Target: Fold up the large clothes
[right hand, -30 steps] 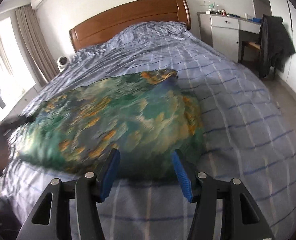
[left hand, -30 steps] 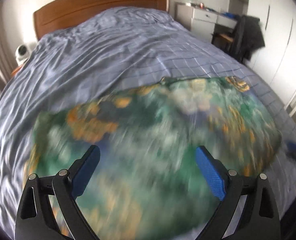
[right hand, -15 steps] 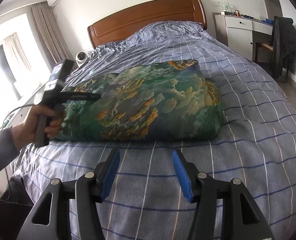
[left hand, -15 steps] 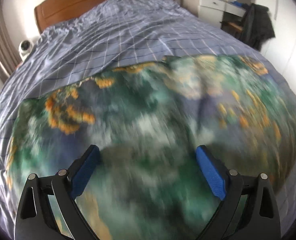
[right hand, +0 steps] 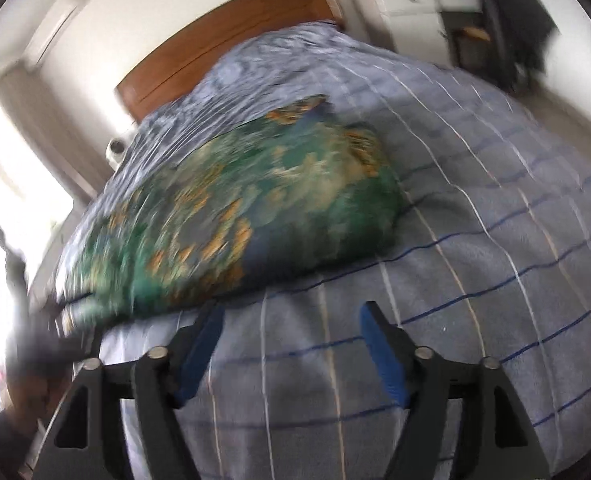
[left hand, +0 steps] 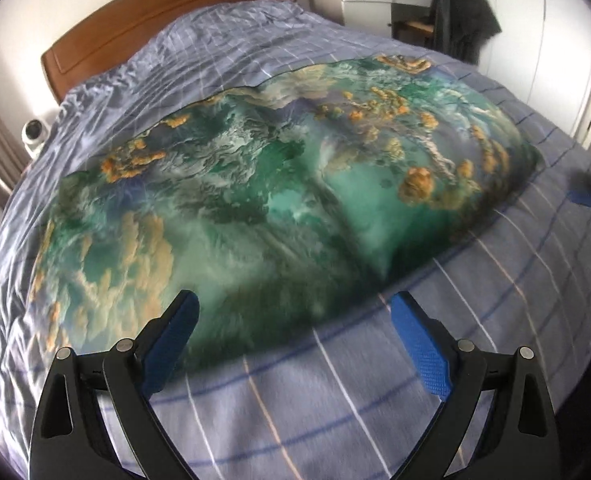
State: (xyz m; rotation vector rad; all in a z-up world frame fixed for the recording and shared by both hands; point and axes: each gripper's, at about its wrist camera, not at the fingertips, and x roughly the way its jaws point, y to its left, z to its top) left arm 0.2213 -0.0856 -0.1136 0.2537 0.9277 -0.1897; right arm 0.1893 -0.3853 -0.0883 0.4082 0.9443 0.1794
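Observation:
A large green cloth with orange and white cloud print [left hand: 279,200] lies folded in a thick slab on the blue checked bed [left hand: 335,408]. My left gripper [left hand: 295,344] hovers at its near edge, jaws wide open, nothing between the blue pads. In the right wrist view the same cloth [right hand: 247,216] lies just ahead of my right gripper [right hand: 291,344], whose jaws are opening over bare bedcover with nothing between them. The right gripper's blue tip [left hand: 589,200] shows at the right edge of the left wrist view.
A wooden headboard [left hand: 167,28] stands at the far end. A white dresser [left hand: 359,0] and a chair with a dark jacket [left hand: 459,16] stand at the back right. A small white fan [left hand: 35,134] sits left of the bed. A bright window [right hand: 11,184] is at left.
The left gripper pulled back from over the cloth to its near edge. The right gripper's jaws widened, and its view rolled and blurred. The cloth settled flat.

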